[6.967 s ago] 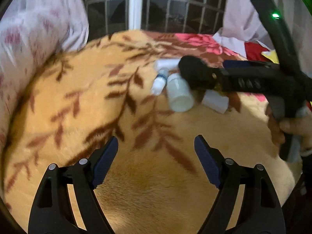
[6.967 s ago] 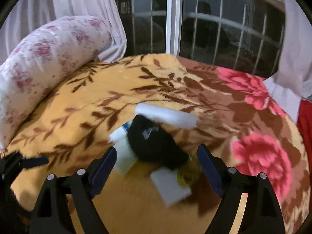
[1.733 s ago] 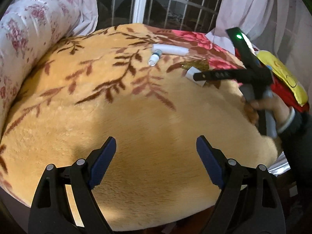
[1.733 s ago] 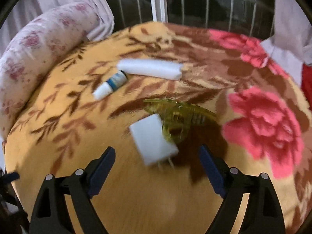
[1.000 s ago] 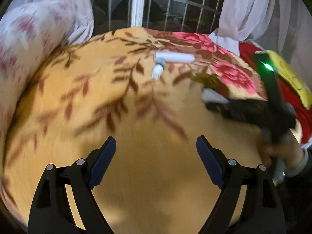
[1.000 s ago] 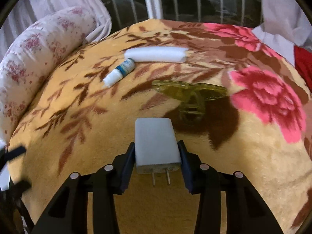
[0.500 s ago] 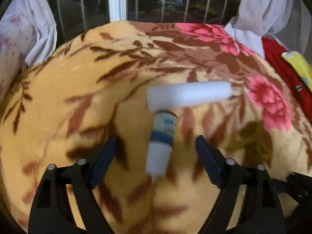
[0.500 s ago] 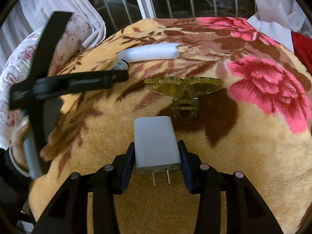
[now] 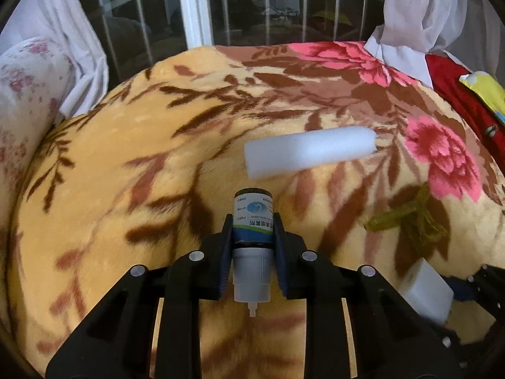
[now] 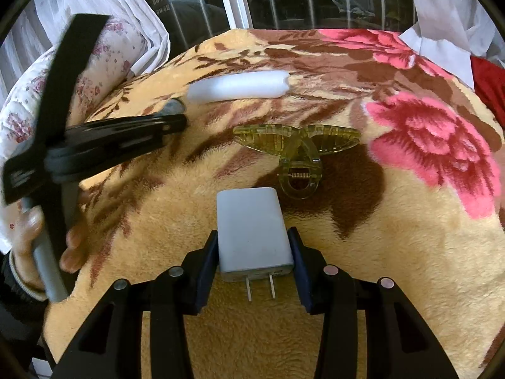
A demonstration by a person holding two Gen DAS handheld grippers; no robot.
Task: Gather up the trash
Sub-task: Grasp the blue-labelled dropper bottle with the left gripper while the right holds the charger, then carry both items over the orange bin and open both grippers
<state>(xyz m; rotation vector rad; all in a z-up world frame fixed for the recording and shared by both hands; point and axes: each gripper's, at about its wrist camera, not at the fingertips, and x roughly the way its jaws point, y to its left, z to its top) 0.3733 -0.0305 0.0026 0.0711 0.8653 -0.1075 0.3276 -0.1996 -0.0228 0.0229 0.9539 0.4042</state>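
My left gripper is shut on a small dropper bottle with a blue label and white cap, low over the blanket. My right gripper is shut on a white plug charger, prongs pointing back at me. A white foam bar lies just beyond the bottle; it also shows in the right wrist view. A yellow-green hair claw clip lies just beyond the charger and appears blurred in the left wrist view. The left gripper shows at the left of the right wrist view.
Everything lies on a bed with a tan floral fleece blanket. A flowered pillow lies along the left. A barred window and white curtains are behind. Red cloth lies at the right.
My left gripper has closed on the dropper bottle, which lay between its open fingers half a second ago. My right gripper still holds the charger, about where it was.
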